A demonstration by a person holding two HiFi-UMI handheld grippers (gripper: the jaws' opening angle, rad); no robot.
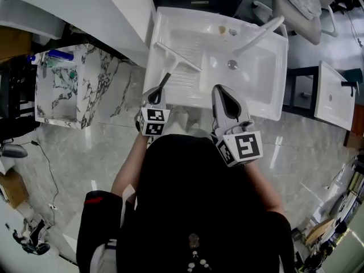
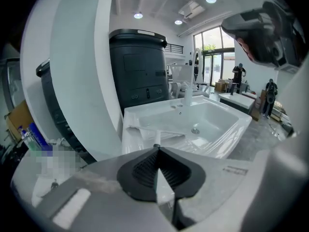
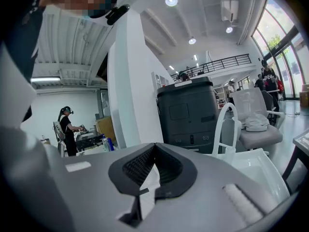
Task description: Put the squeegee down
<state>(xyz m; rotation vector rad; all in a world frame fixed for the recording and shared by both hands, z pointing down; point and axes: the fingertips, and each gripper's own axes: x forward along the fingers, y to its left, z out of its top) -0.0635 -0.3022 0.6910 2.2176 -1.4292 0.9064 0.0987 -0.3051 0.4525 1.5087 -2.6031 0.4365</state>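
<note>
The squeegee (image 1: 175,58), a white blade on a thin dark handle, lies on the ribbed drainboard at the left of the white sink (image 1: 267,104). Its handle points toward me. My left gripper (image 1: 154,94) hovers just behind the handle's end, jaws shut with nothing between them. In the left gripper view the squeegee (image 2: 161,132) lies on the sink's drainboard beyond the closed left gripper (image 2: 155,148). My right gripper (image 1: 219,89) hangs over the sink's front rim, also shut and empty. The right gripper view shows the right gripper (image 3: 152,147) closed, looking past the faucet (image 3: 227,124).
The sink bowl has a drain (image 1: 232,64) and a white faucet (image 1: 259,36) at its back. A marble-patterned stand (image 1: 85,90) is at the left, a white pillar (image 1: 91,10) behind it. A pale chair (image 1: 301,4) and a second basin (image 1: 335,95) stand to the right.
</note>
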